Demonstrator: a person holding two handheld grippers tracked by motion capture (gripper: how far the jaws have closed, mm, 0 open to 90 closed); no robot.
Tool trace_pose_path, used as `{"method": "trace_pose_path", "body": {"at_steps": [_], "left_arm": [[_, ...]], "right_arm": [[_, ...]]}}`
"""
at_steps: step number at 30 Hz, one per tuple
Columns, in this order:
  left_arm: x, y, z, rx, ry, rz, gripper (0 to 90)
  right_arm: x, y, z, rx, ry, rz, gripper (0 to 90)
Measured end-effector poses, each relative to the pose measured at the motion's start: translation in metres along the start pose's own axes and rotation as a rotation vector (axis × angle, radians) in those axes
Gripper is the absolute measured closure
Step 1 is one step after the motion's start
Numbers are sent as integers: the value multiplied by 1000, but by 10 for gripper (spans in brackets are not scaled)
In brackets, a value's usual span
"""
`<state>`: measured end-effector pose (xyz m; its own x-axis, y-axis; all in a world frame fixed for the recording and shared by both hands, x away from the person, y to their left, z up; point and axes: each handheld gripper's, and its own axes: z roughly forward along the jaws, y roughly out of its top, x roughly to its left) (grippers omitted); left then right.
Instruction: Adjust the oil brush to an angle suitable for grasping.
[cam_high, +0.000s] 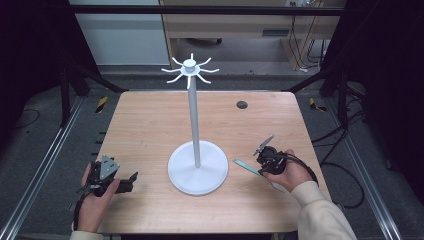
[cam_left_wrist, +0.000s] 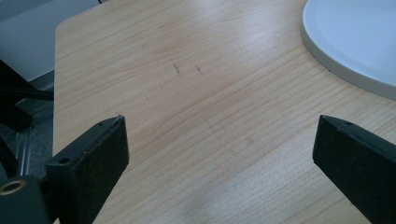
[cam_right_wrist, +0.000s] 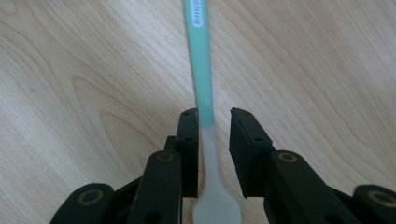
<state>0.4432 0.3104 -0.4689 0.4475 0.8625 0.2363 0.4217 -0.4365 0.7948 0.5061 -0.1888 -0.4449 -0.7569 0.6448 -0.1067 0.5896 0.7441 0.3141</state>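
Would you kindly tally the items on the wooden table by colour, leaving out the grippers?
White: 1, the tall white metal stand with hooked arms
Pale green: 1, the slim pale green plastic spatula between the right gripper jaws
Total: 2

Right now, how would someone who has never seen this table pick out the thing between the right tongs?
Start at the tall white stand with the round base in the middle of the wooden table. Just right of that base, the right tongs straddle a thin flat stick. It is the table's one mint-green item, fading to a pale, wider paddle end.
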Motion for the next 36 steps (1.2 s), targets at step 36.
{"method": "trace_pose_path", "body": {"at_steps": [36], "left_arm": [[-1,0,1,3,-11,3,31]], "right_arm": [[-8,12,27,153,69,-36,808]]}}
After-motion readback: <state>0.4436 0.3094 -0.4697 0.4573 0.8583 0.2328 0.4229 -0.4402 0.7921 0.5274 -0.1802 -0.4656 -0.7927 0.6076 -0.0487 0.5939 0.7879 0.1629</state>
